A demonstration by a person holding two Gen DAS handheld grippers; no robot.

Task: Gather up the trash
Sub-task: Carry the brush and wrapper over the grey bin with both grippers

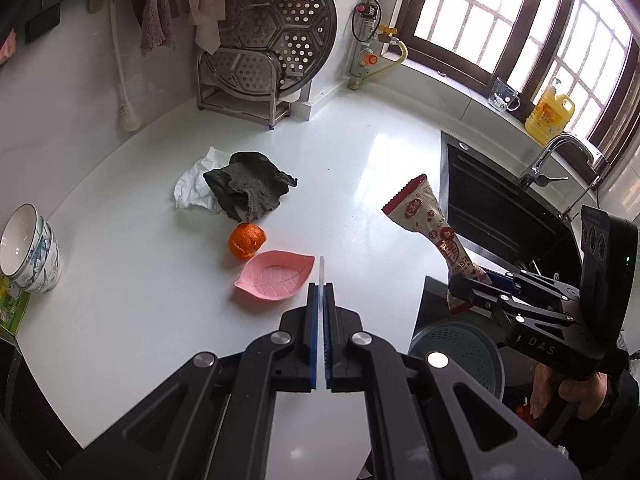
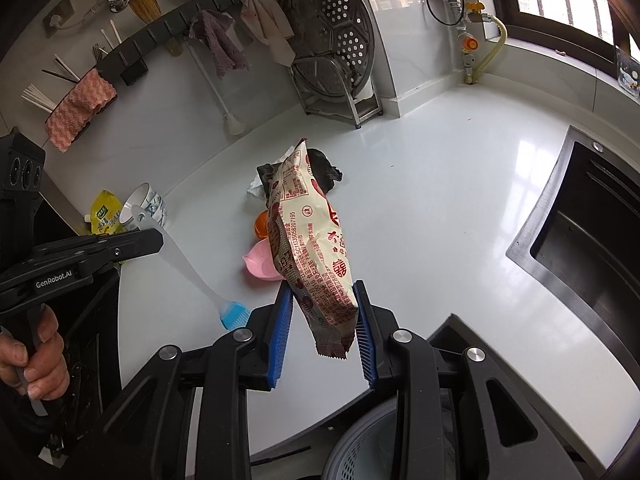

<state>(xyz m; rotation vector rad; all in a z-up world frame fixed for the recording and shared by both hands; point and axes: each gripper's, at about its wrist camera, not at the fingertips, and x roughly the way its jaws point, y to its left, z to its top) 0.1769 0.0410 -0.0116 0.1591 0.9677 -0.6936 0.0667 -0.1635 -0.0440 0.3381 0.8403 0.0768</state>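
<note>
Left gripper (image 1: 320,300): nearest the lens, its fingers are clenching the thin translucent handle of a silicone brush (image 2: 192,276), whose blue bristles are hanging just above the white counter (image 1: 140,300).
Right gripper (image 2: 324,320): its blue pads are grasping a cream-and-red snack wrapper (image 2: 312,240) near its crimped lower end, holding it up over the counter's near right edge.
Bin (image 2: 360,440): a grey perforated round container, seemingly a bin, is sitting below the counter edge.
Counter centre: a pink leaf dish (image 1: 274,280) is lying just near of an orange peel (image 1: 246,240).
Farther back: a dark cloth (image 1: 248,184) is covering crumpled white paper (image 1: 192,188).
Far left: stacked bowls (image 1: 30,252) are standing.
</note>
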